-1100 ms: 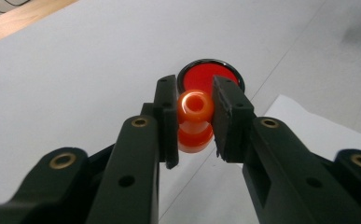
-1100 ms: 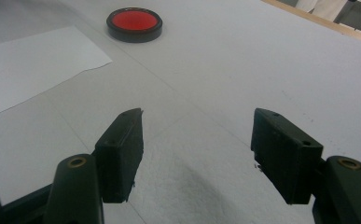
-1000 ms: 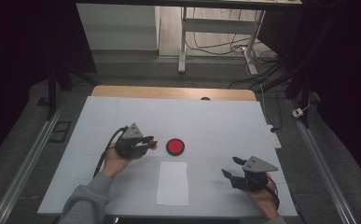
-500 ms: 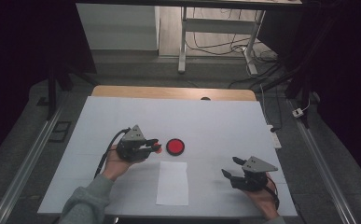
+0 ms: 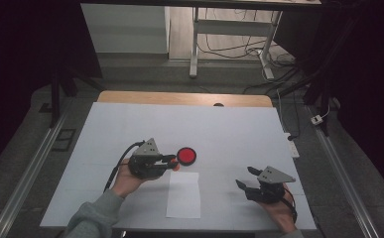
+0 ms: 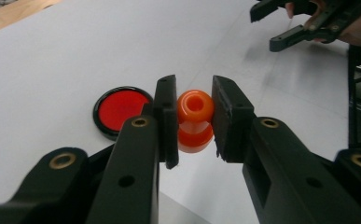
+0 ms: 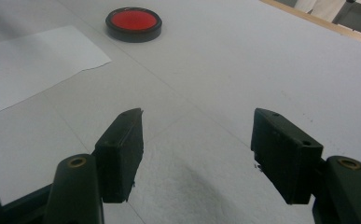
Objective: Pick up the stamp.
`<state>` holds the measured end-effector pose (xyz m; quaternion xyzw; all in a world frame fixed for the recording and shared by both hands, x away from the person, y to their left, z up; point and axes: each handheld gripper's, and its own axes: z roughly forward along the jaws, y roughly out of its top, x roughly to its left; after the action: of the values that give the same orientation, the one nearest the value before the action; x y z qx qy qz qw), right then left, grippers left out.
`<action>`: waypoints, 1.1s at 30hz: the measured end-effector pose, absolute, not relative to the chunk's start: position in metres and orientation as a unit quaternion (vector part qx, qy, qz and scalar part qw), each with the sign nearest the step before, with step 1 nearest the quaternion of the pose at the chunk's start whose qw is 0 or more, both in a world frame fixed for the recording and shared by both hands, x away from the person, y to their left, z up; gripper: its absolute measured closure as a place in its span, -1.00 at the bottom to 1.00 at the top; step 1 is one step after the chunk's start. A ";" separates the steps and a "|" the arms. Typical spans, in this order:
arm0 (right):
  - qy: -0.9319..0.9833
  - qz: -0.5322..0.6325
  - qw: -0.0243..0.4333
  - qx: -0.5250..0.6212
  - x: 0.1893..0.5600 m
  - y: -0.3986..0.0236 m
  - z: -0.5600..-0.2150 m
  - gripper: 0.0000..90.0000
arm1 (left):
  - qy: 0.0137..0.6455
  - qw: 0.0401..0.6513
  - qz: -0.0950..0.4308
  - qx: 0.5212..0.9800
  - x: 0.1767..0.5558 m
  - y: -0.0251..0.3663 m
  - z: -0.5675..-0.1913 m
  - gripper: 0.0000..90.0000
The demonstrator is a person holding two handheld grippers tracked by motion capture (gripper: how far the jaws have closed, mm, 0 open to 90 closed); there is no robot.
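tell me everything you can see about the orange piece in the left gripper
The orange piece is small, glossy and looks like plastic. It has a rounded top with a round hollow, a narrower waist, and a wider part below, a bit like a stamp or knob. The left gripper is shut on it, one black jaw on each side, holding it above the white table next to the red disc with its black rim. In the high view it is a small orange spot at the jaws.
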<state>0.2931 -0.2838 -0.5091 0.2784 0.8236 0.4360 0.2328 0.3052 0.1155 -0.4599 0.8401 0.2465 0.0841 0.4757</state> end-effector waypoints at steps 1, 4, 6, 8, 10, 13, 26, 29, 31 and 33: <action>0.823 0.436 0.233 0.279 0.293 -0.284 -0.509 -0.25 | 0.243 0.475 0.082 0.842 0.304 0.113 -0.460 0.60; 0.823 0.435 0.234 0.279 0.293 -0.284 -0.509 -0.25 | 0.238 0.477 0.074 0.843 0.302 0.109 -0.460 0.60; 0.824 0.434 0.234 0.279 0.293 -0.284 -0.509 -0.25 | 0.234 0.475 0.074 0.845 0.301 0.106 -0.461 0.60; 0.823 0.435 0.235 0.280 0.293 -0.284 -0.509 -0.25 | 0.230 0.473 0.072 0.847 0.300 0.103 -0.462 0.60; 0.823 0.436 0.233 0.279 0.293 -0.284 -0.509 -0.25 | 0.228 0.472 0.070 0.849 0.299 0.101 -0.462 0.60; 0.823 0.436 0.233 0.279 0.293 -0.284 -0.509 -0.25 | 0.228 0.473 0.067 0.849 0.299 0.100 -0.463 0.60; 0.823 0.435 0.234 0.280 0.293 -0.285 -0.509 -0.25 | 0.225 0.472 0.062 0.850 0.298 0.096 -0.464 0.60; 0.823 0.435 0.235 0.280 0.293 -0.284 -0.509 -0.25 | 0.224 0.472 0.061 0.850 0.298 0.095 -0.463 0.61; 0.823 0.435 0.235 0.280 0.293 -0.284 -0.509 -0.25 | 0.224 0.472 0.061 0.851 0.298 0.095 -0.463 0.60; 0.823 0.435 0.235 0.280 0.293 -0.284 -0.509 -0.25 | 0.224 0.472 0.061 0.851 0.298 0.095 -0.464 0.60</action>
<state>0.2931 -0.2844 -0.5087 0.2801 0.8226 0.4355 0.2351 0.2984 0.0952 -0.4637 0.8507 0.2239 0.0608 0.4716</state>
